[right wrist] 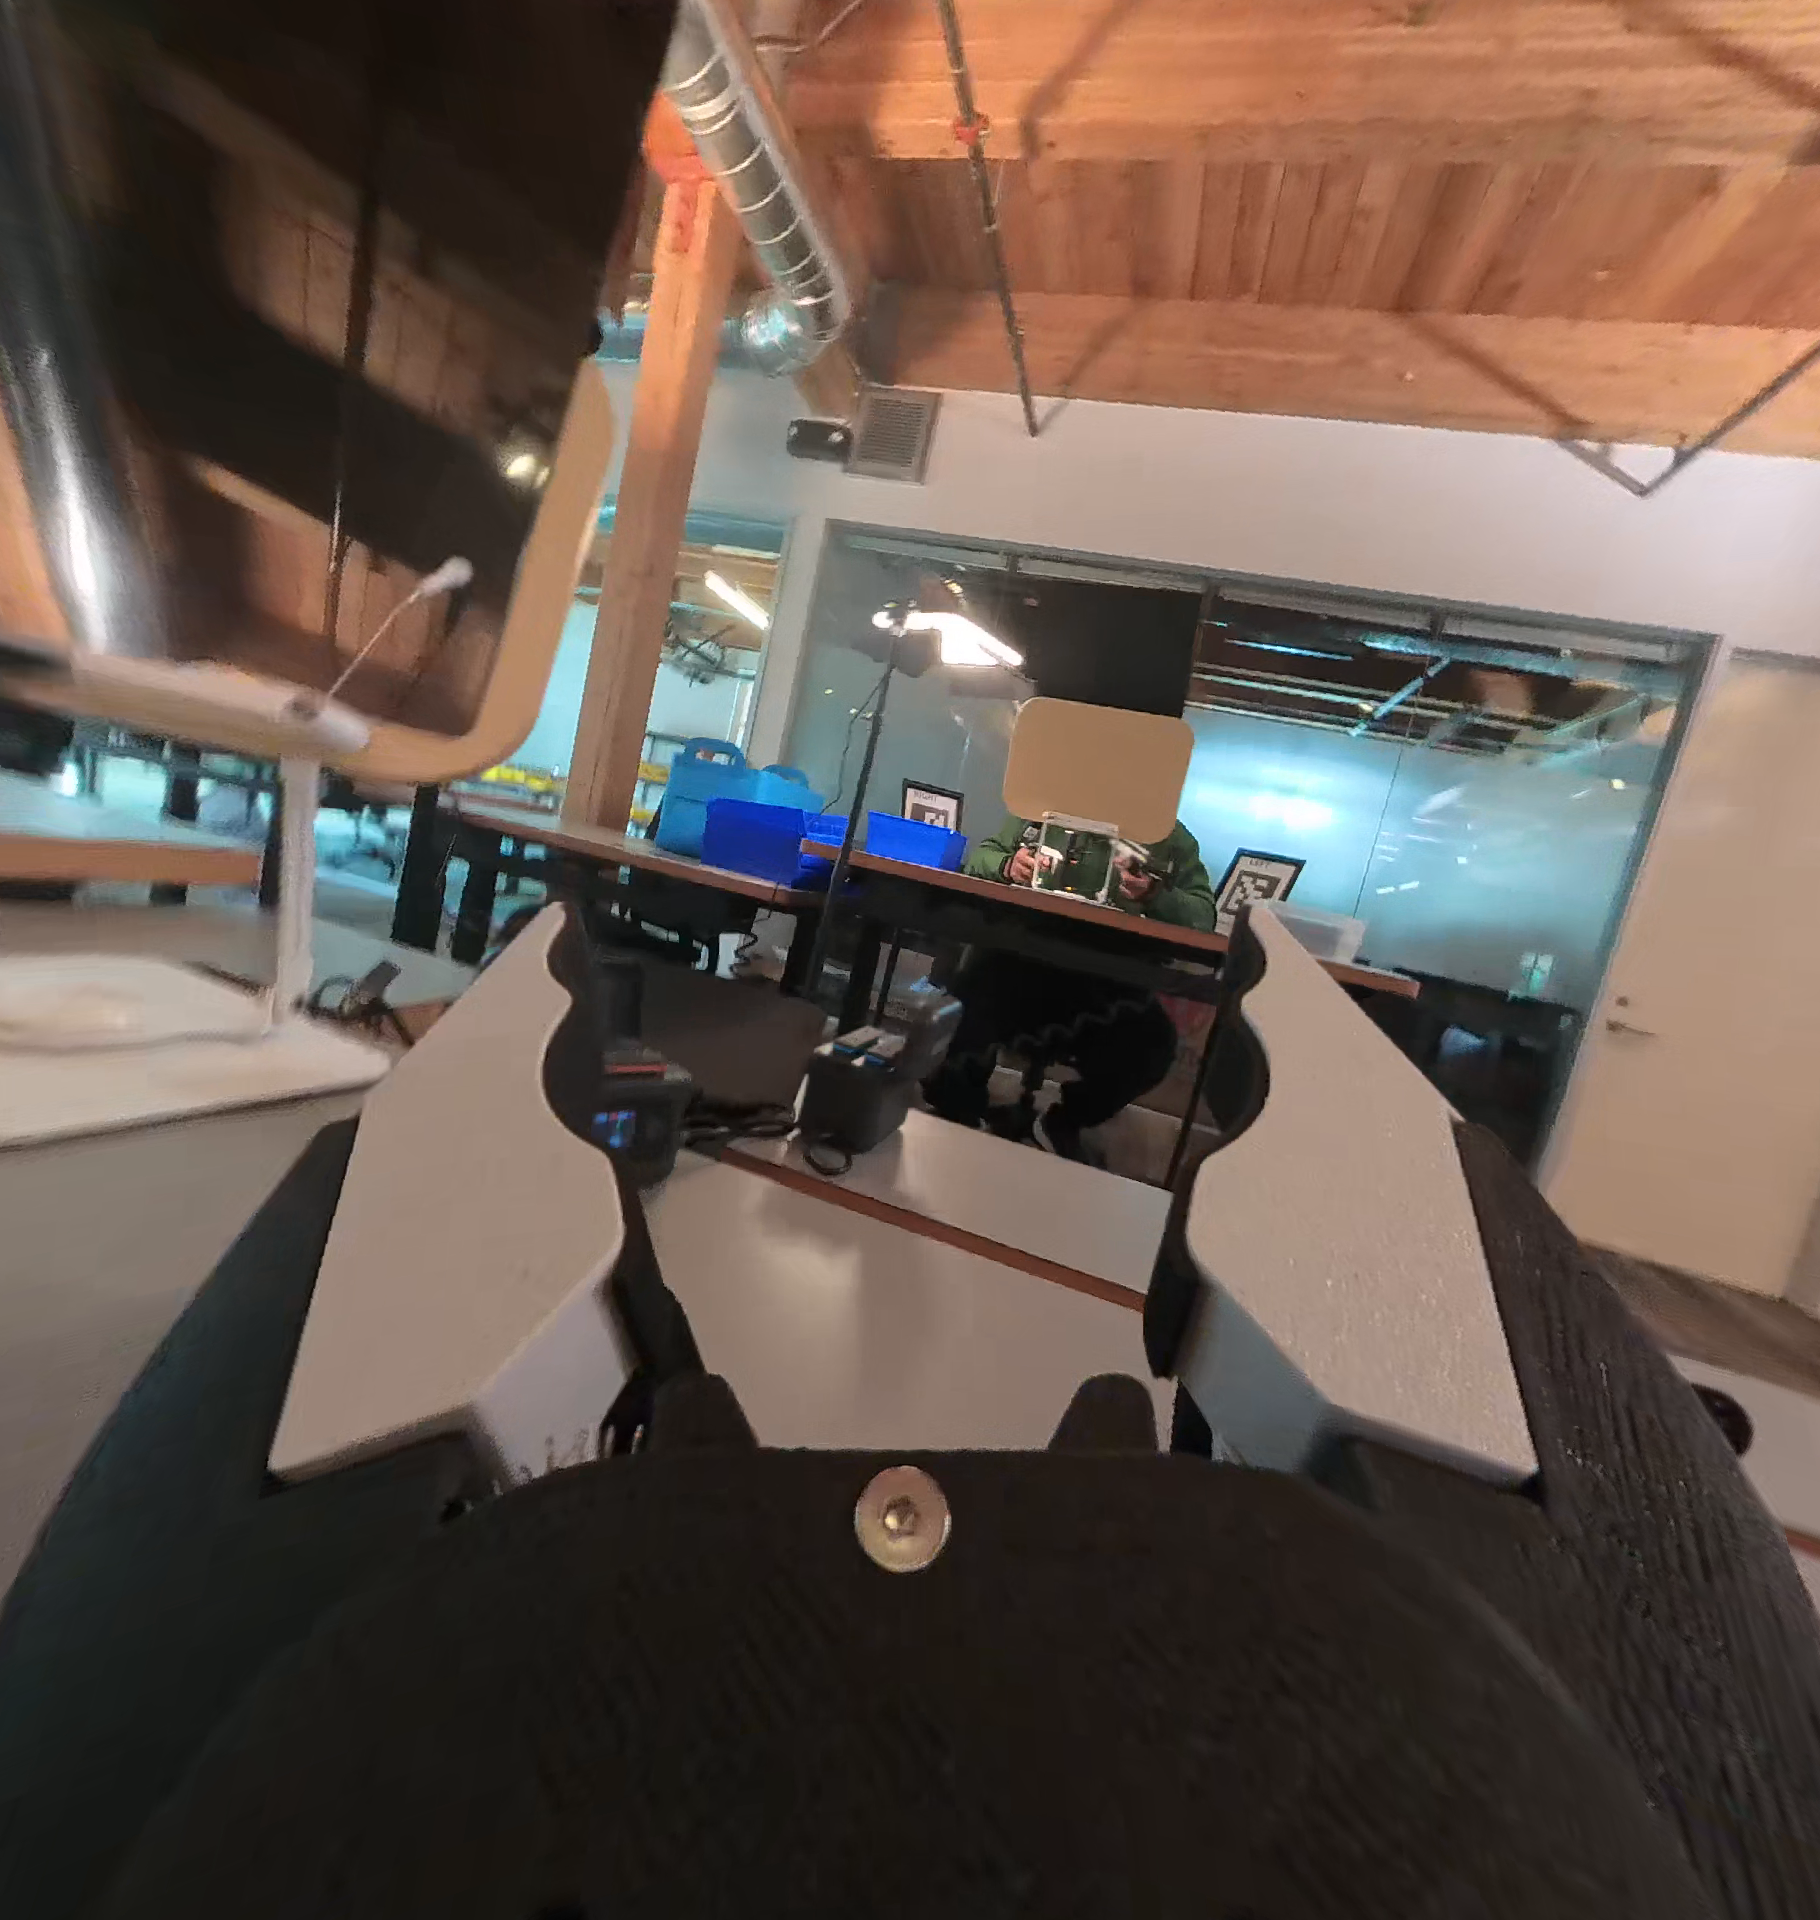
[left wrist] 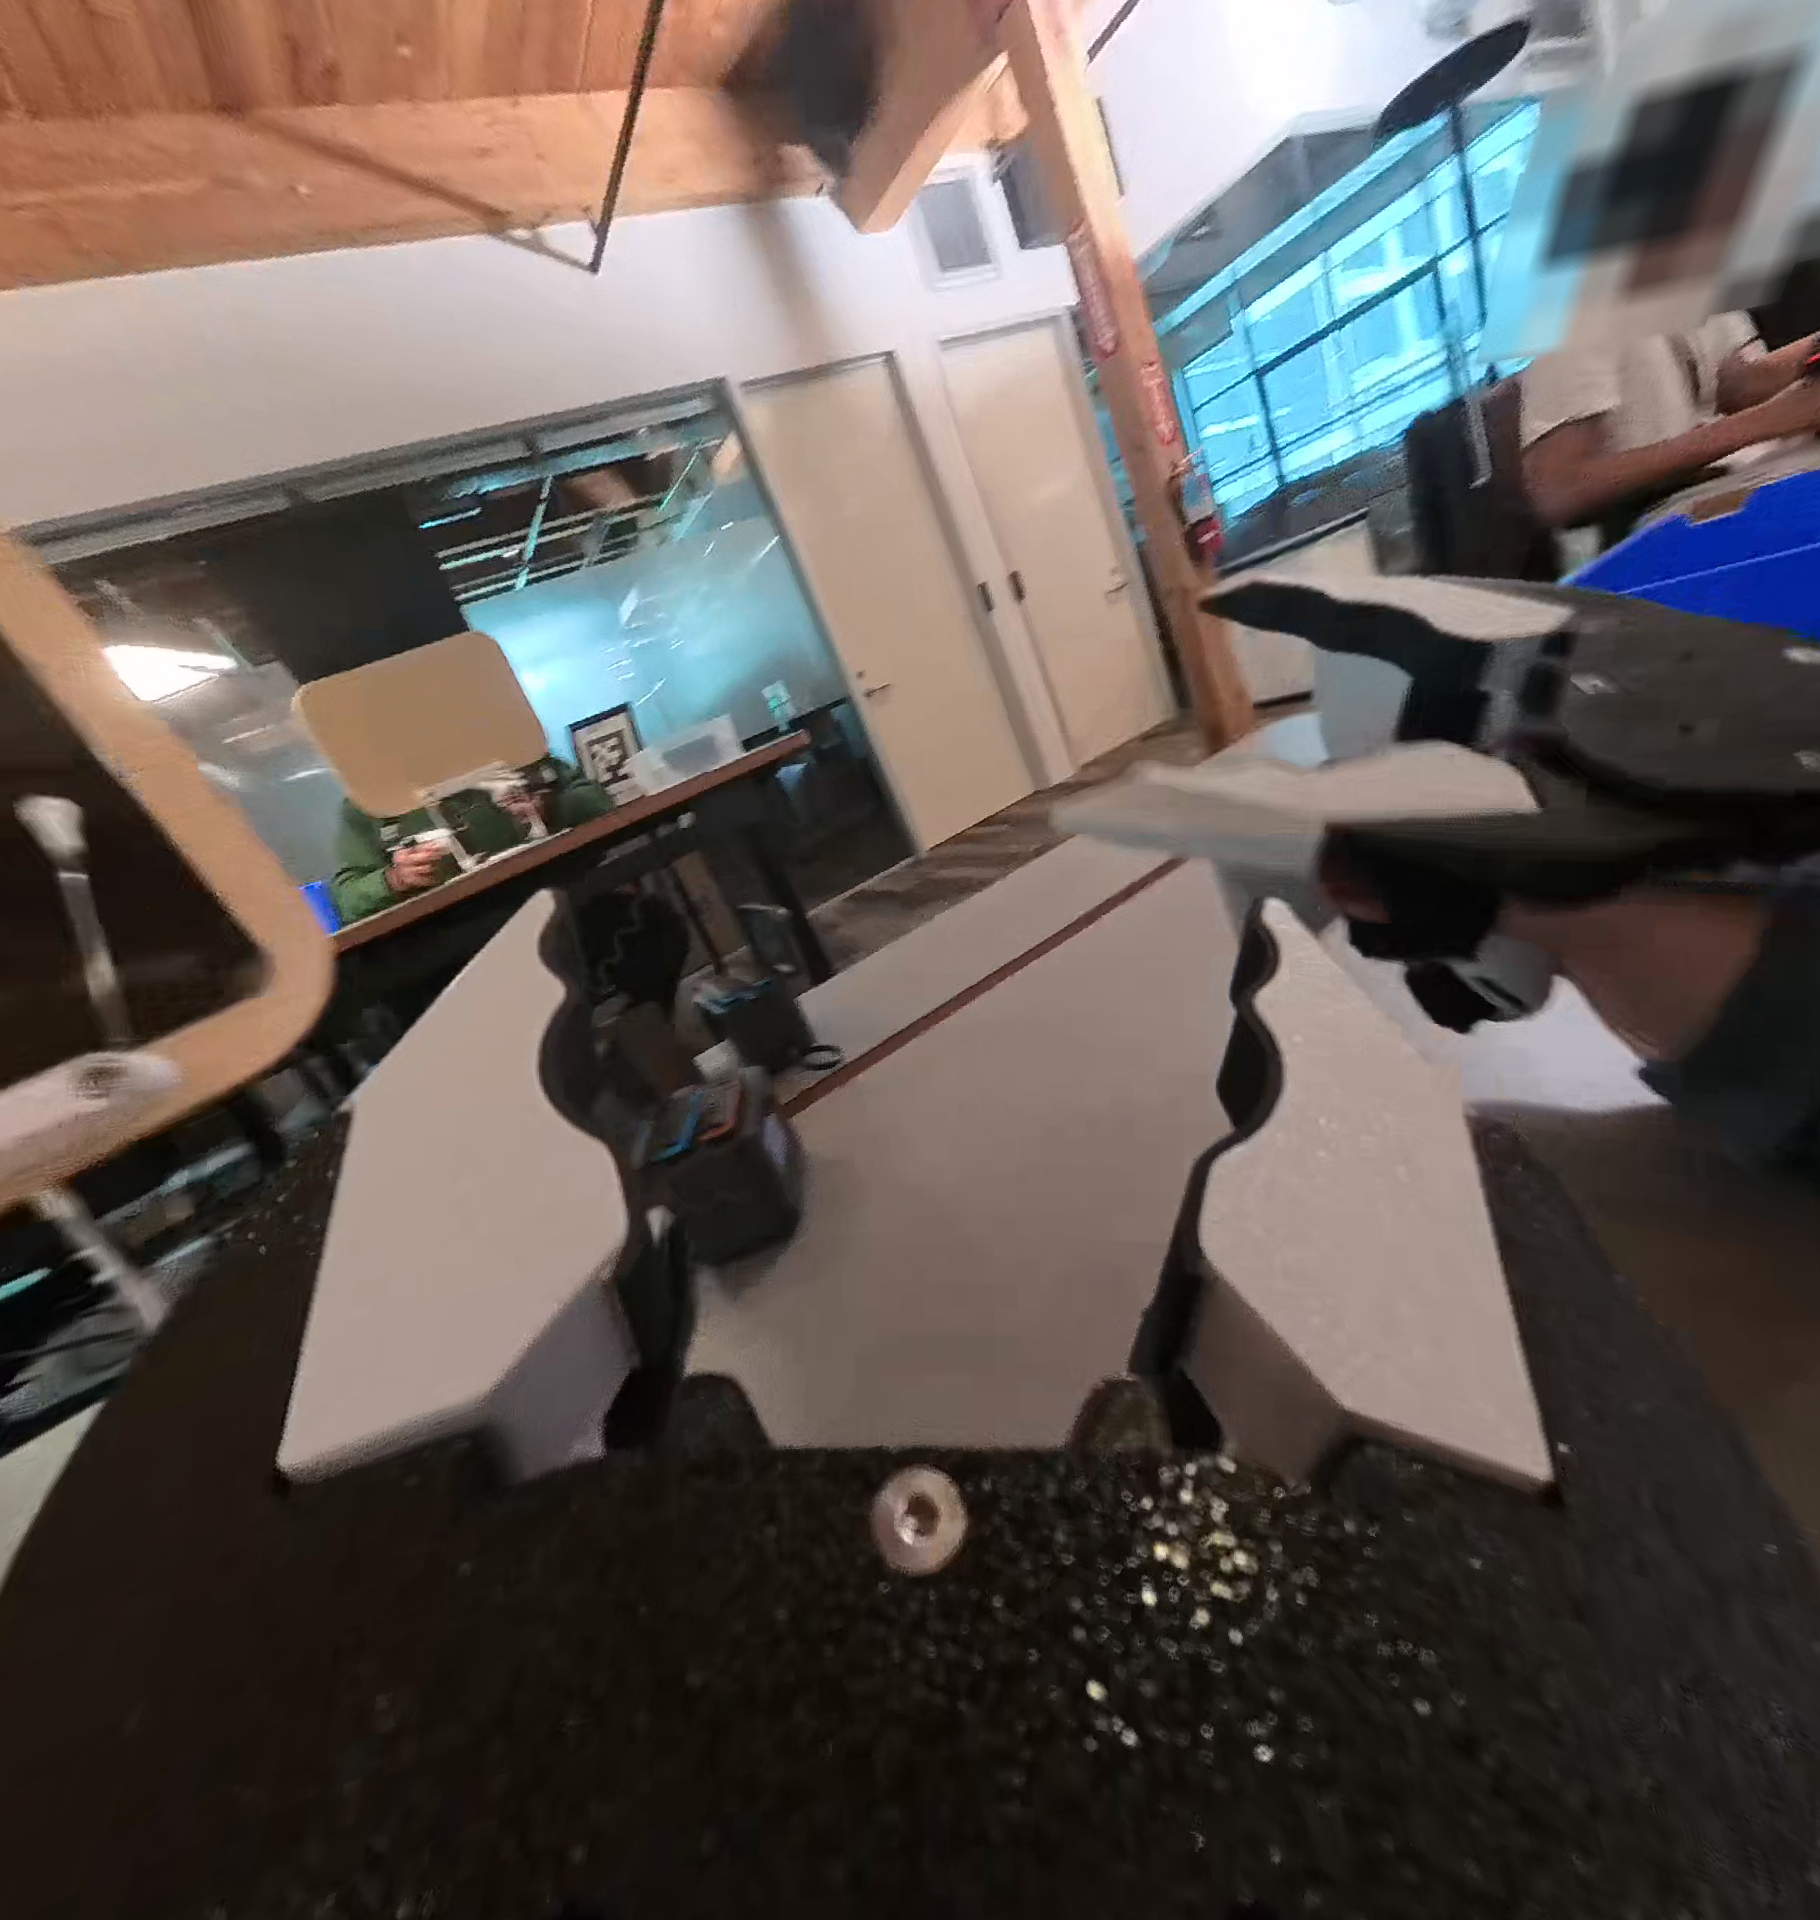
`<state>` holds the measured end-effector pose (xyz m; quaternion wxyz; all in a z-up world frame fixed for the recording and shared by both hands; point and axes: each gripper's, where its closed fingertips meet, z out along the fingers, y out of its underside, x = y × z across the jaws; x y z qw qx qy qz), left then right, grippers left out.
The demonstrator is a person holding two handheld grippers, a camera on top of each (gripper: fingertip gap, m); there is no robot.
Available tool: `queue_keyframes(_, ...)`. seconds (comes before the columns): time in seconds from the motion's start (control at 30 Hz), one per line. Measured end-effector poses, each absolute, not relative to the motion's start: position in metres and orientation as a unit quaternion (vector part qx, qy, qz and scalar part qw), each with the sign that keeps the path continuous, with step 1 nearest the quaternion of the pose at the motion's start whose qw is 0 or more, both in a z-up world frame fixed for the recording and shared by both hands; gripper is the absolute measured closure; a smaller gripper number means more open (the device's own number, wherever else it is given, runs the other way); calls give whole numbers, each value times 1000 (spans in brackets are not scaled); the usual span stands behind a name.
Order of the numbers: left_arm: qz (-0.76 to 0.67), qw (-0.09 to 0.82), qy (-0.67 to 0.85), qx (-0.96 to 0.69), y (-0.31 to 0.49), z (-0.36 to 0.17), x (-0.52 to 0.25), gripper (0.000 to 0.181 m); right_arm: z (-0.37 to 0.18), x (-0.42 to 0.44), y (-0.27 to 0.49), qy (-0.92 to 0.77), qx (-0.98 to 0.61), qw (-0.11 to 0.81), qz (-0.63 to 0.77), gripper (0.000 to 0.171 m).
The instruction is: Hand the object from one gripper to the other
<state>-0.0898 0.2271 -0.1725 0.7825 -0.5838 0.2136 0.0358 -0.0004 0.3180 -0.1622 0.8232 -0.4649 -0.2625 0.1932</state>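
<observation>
We see the left gripper (left wrist: pixel 906 1049) with its fingers apart and nothing between them, above the grey desk (left wrist: pixel 989 1195). At 3 o'clock in the left wrist view the right gripper (left wrist: pixel 1124 717) also has its fingers apart, empty. At 10 o'clock a mirror-like panel with a tan rim (left wrist: pixel 158 831) looms close; it may be the object, though blur leaves us unsure.

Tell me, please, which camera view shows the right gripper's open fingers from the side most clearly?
The left wrist view: the right gripper enters from the right, seen sideways, jaws apart and empty. The right wrist view shows the same gripper only from behind, along its own fingers.
</observation>
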Motion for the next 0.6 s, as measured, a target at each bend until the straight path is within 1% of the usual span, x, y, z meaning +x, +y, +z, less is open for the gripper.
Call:
queue_keyframes(0.07, 66, 770, 192, -605, 217, -151, -108, 76, -170, -9, 309, -298, -461, 817, 178, 53)
queue_keyframes(0.13, 60, 757, 133, -637, 203, -127, -133, 89, -169, -6, 299, -306, -452, 820, 173, 54)
queue_keyframes(0.23, 11, 749, 62, -659, 173, -99, -166, 97, -169, -3, 294, -313, -448, 820, 171, 58)
queue_keyframes(0.3, 27, 720, 30, -693, 155, -92, -200, 100, -170, -5, 293, -314, -450, 817, 176, 59)
queue_keyframes(0.37, 85, 645, 73, -756, 135, -102, -239, 137, -172, -7, 293, -319, -451, 815, 176, 59)
queue_keyframes(0.43, 148, 549, 97, -817, 116, -119, -293, 133, -173, -9, 293, -323, -451, 813, 179, 61)
queue_keyframes(0.47, 174, 510, 139, -831, 111, -127, -313, 132, -173, -9, 292, -323, -451, 812, 180, 61)
queue_keyframes(0.5, 212, 478, 191, -831, 111, -135, -332, 126, -172, -9, 292, -323, -451, 812, 182, 61)
queue_keyframes(0.6, 293, 322, 365, -823, 107, -188, -381, 127, -173, -8, 294, -319, -456, 810, 188, 61)
